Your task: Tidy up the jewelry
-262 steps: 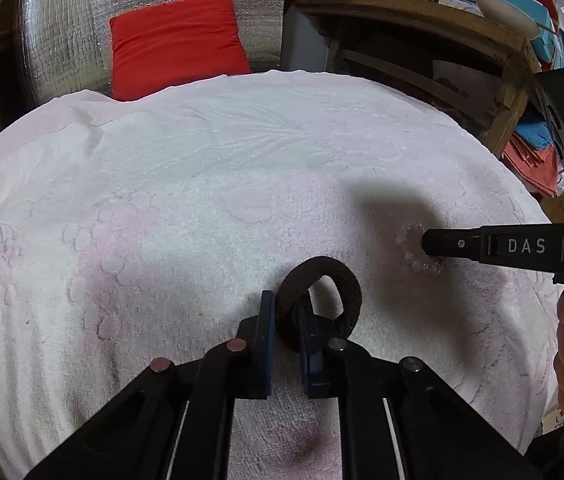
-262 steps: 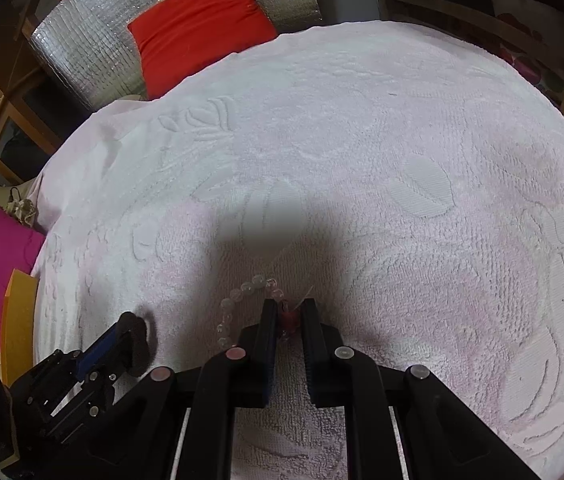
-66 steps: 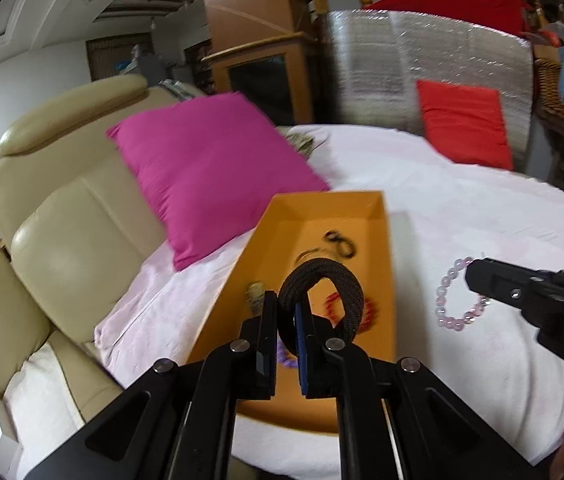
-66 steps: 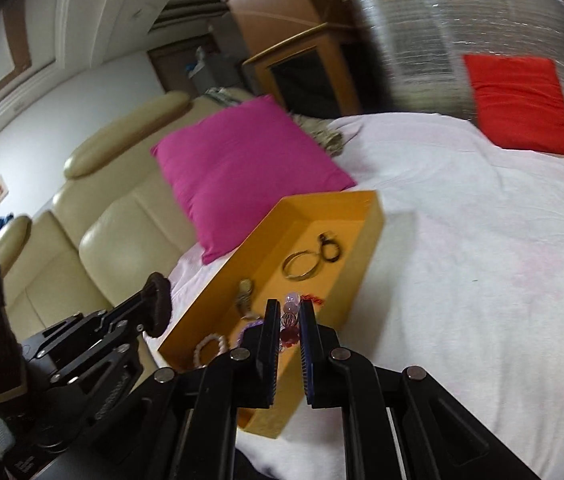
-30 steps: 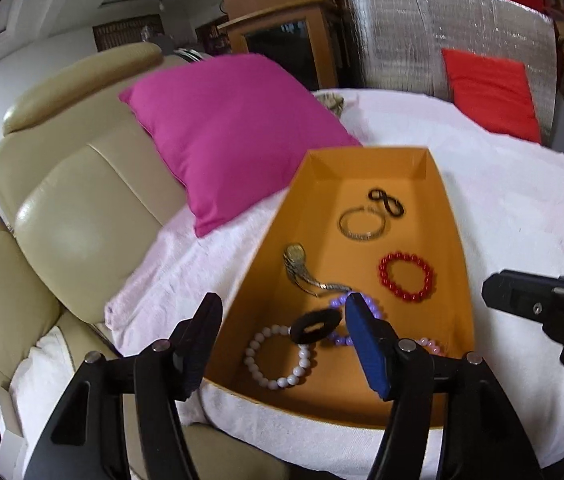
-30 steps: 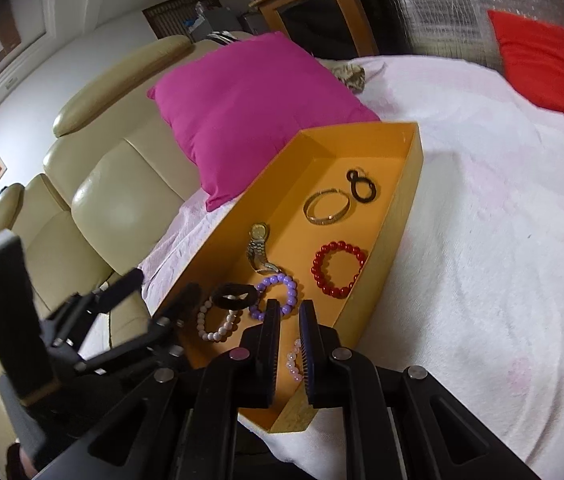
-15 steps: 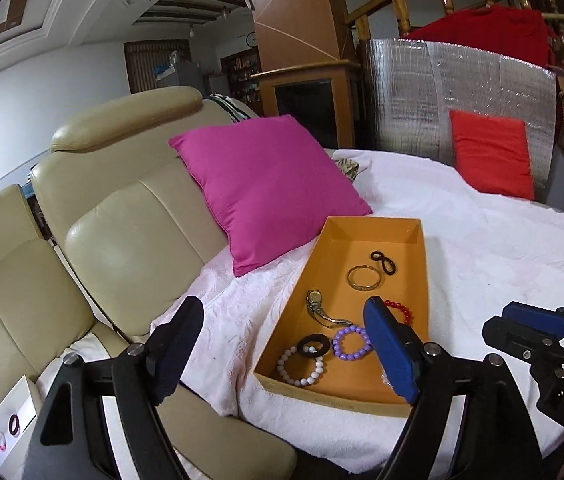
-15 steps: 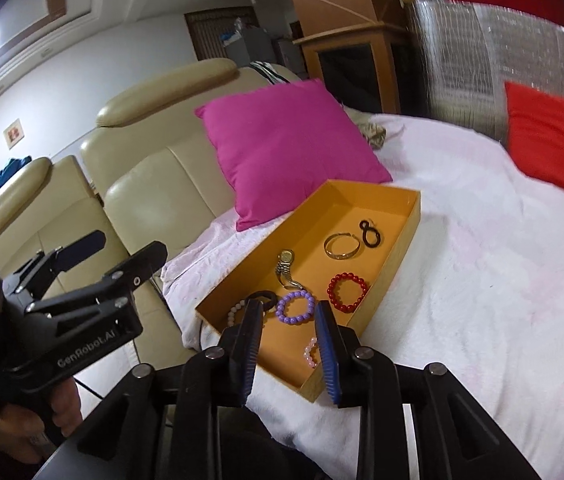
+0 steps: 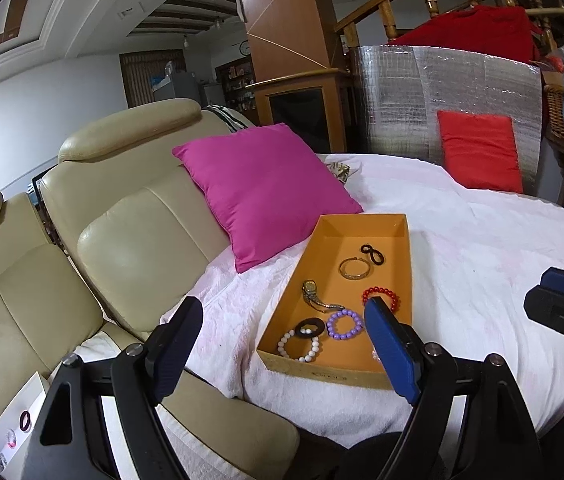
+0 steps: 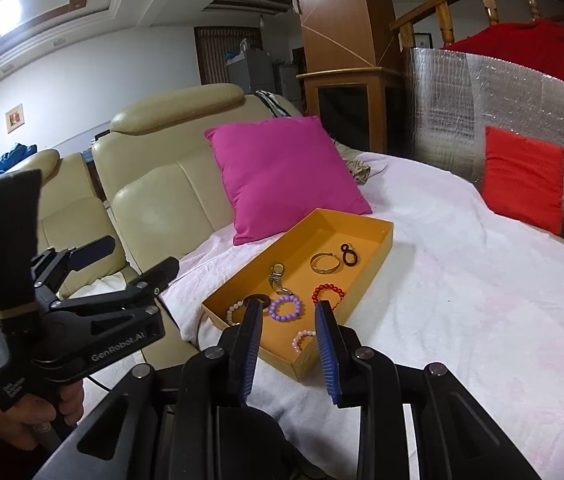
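1. Left wrist view: the left gripper [image 9: 283, 330] stands with its jaws spread wide and nothing between them, held above and short of the orange tray [image 9: 323, 370]
2. The tray lies on the white cloth [image 9: 481, 248] near its edge, beside the pink cushion [image 9: 266, 188] that leans on the cream sofa [image 9: 122, 240]
3. In the tray lie a white bead bracelet [image 9: 298, 346] with a dark brown bangle [image 9: 309, 328] resting over it, a purple bead bracelet [image 9: 345, 324], a red bead bracelet [image 9: 381, 296], a watch [image 9: 315, 295], a gold bangle [image 9: 355, 269] and a black loop [image 9: 372, 255]
4. Right wrist view: the right gripper [image 10: 287, 314] has its jaws partly apart and empty, poised above the near end of the tray [image 10: 381, 236]
5. A pink bead bracelet [image 10: 301, 340] lies in the near corner of the tray, seen between the blue pads [image 10: 325, 344]
6. At the left a hand [image 10: 22, 412] holds the other tool, jaws apart over the sofa [image 10: 154, 184]
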The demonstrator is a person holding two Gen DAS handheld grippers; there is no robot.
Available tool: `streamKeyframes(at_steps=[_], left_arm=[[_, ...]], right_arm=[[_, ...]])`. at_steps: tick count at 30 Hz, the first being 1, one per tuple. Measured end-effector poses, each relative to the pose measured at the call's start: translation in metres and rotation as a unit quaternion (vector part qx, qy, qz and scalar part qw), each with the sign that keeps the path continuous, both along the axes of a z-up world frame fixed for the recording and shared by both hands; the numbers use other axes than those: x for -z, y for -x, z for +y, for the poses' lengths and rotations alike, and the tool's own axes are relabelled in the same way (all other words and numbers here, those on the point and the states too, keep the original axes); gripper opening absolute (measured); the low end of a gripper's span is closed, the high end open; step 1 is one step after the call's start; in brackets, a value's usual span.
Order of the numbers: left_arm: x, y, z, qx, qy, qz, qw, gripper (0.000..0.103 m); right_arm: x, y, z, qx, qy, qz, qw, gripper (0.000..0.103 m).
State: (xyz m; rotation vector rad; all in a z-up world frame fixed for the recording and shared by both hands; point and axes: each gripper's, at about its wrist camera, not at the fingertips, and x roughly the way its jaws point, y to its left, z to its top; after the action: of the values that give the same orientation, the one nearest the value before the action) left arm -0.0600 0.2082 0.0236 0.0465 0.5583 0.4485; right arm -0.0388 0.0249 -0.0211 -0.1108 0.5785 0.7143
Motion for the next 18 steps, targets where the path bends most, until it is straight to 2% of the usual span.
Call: streamKeyframes(at_steps=[9, 18], left_arm=[[0.001, 0.007, -0.009, 0.005, 0.006, -0.003, 1.0000, 0.084], [0.005, 0.004, -0.012, 0.006, 0.001, 0.003, 1.0000, 0.084]], right_arm=[[0.003, 0.003, -0.011, 0.026, -0.005, 0.007, 1.000, 0.031], [0.007, 0.002, -0.003, 0.020, -0.003, 0.010, 1.000, 0.031]])
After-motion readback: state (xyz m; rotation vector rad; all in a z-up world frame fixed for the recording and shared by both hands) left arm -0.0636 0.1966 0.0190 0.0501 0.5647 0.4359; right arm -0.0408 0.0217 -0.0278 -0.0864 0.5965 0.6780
